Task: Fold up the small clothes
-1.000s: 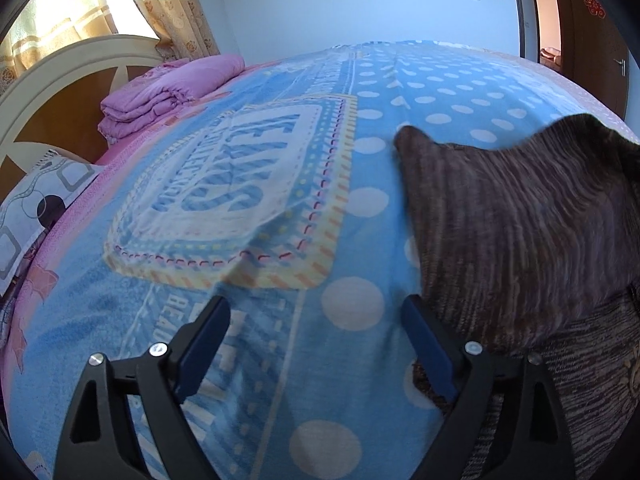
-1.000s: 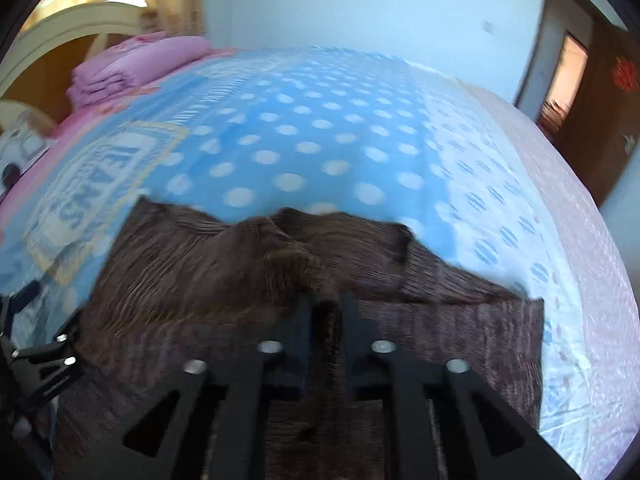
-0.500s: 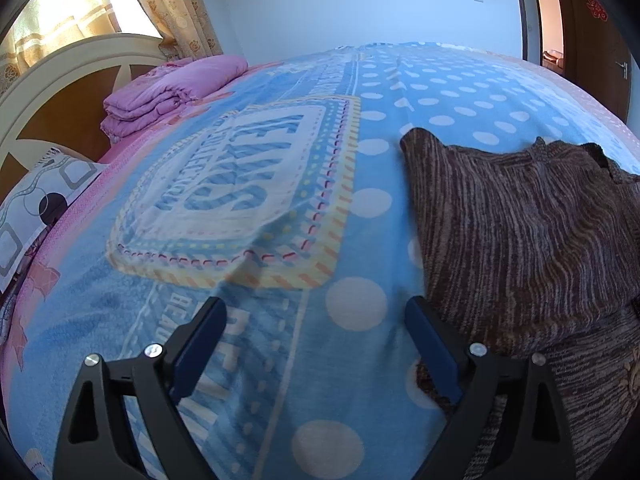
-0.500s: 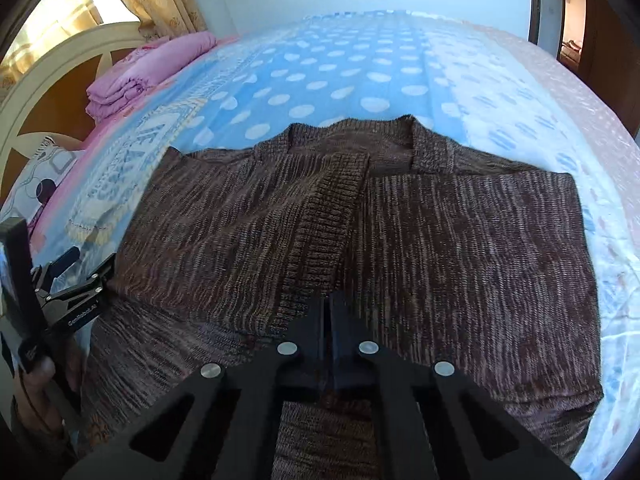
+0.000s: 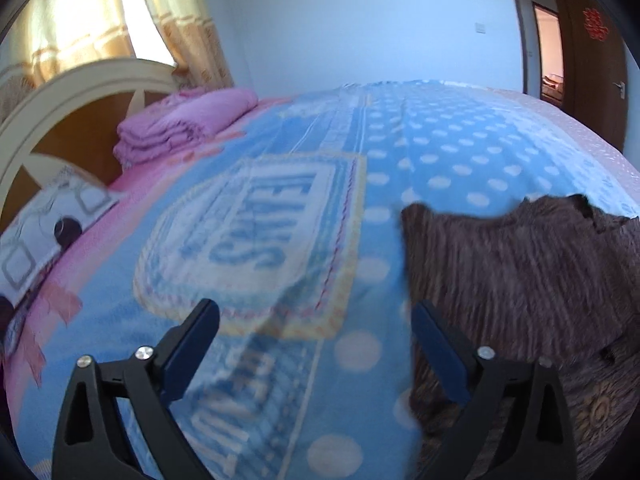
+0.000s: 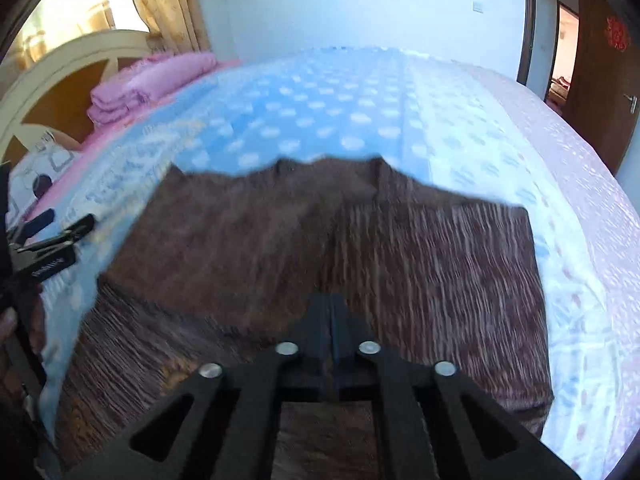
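A brown knitted sweater (image 6: 320, 240) lies flat on the blue dotted blanket (image 6: 320, 112), its left side folded in over the middle. My right gripper (image 6: 330, 298) hovers over the sweater's centre. Its fingers stand almost together and its jaws are just opening, with only a thin slit and no cloth between them. My left gripper (image 5: 314, 306) is wide open and still opening, over the blanket (image 5: 440, 160) just left of the sweater's (image 5: 520, 272) edge, with nothing between its fingers. In the right wrist view the left gripper (image 6: 52, 232) shows at the left edge.
A folded pink blanket (image 5: 184, 124) lies by the cream headboard (image 5: 72, 96) at the back left. A patterned pillow (image 5: 48, 232) sits at the left. A wooden door (image 5: 592, 60) stands at the back right. A hand (image 6: 8, 320) shows at the left edge.
The right gripper let the sweater's folded side down, closed and drew back over the middle. The left gripper rose a little and spread wider. Both views are now blurred.
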`<state>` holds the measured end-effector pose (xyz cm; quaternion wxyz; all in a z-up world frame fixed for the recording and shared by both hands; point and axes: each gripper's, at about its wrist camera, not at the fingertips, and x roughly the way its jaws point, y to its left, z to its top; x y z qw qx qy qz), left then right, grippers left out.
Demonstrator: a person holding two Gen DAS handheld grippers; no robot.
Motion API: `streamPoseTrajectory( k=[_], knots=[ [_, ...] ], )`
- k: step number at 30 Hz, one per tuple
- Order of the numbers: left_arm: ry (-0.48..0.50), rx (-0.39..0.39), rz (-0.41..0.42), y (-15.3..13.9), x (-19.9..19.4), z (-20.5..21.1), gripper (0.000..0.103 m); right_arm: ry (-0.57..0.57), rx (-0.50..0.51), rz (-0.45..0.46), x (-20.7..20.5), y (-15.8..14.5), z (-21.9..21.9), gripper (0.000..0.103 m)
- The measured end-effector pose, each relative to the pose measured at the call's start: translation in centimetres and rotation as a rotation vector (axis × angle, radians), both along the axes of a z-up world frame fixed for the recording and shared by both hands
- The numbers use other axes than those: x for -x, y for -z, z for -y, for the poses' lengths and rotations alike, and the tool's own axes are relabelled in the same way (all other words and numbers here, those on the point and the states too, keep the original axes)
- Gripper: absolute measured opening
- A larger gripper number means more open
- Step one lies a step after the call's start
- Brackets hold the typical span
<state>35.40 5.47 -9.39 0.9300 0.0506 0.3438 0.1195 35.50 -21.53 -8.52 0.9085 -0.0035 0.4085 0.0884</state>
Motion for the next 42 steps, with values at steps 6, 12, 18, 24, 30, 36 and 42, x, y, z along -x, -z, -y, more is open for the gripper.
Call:
streamPoseTrajectory(
  k=[6,12,18,24,30,36,42],
  knots=[
    [0.036,-0.097,-0.064,1.2,-5.4,3.5,0.101,-0.050,0.013,-0.114,-1.9,3.1,-2.7,0.018],
    [-0.036,-0.191,-0.149,5.3,-5.8,2.6,0.103,-0.122,0.040,-0.094,1.2,3.5,-3.4,0.019],
    [-0.046,-0.139,-0.137,5.3,-3.3,1.2,0.103,-0.169,0.044,-0.086,2.4,2.8,-2.9,0.019],
    [-0.021,-0.011,-0.117,4.7,-2.8,0.1,0.103,0.133,0.158,0.020,0.3,0.7,4.9,0.038],
    [0.026,-0.022,-0.121,4.9,-2.1,1.4,0.103,0.279,0.204,-0.084,-4.7,3.5,11.4,0.043],
    [0.029,-0.021,-0.134,5.1,-2.3,1.5,0.103,0.364,0.151,-0.073,-4.6,4.1,14.6,0.043],
    [0.017,-0.004,-0.146,5.3,-1.9,1.1,0.103,0.400,0.167,-0.058,-3.0,2.6,14.0,0.043]
  ],
)
